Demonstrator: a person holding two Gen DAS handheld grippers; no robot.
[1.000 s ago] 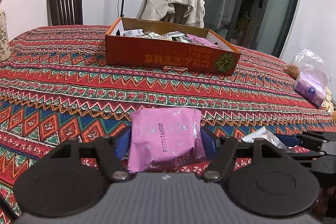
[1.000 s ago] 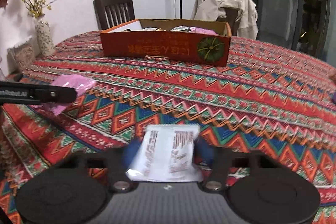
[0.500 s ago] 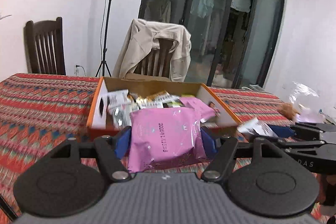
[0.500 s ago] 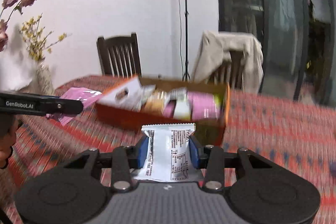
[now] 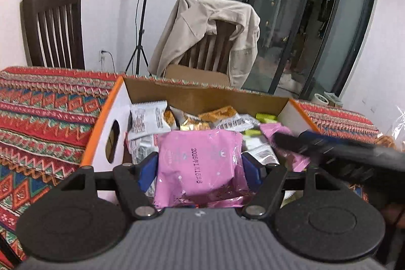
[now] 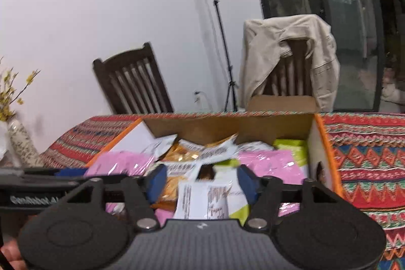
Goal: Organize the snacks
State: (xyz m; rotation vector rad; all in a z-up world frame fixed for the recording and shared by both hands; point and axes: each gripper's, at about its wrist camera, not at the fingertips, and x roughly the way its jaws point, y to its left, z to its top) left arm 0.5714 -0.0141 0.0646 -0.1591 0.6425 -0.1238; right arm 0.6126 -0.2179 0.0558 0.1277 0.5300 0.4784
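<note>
My left gripper (image 5: 200,166) clamps pink packet (image 5: 200,168) above the box (image 5: 106,133); right gripper (image 6: 201,181) spread wide, white packet (image 6: 205,199) loose below. Box mostly full; pink drop pending.

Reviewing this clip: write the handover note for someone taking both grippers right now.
Left gripper: shut on the pink packet, held over the orange box.
Right gripper: open; the white packet lies between its fingers, apparently released into the box among the other snacks.
Done: both packets are at the box.
Left: open the left gripper to drop the pink packet, then draw both grippers back.
</note>
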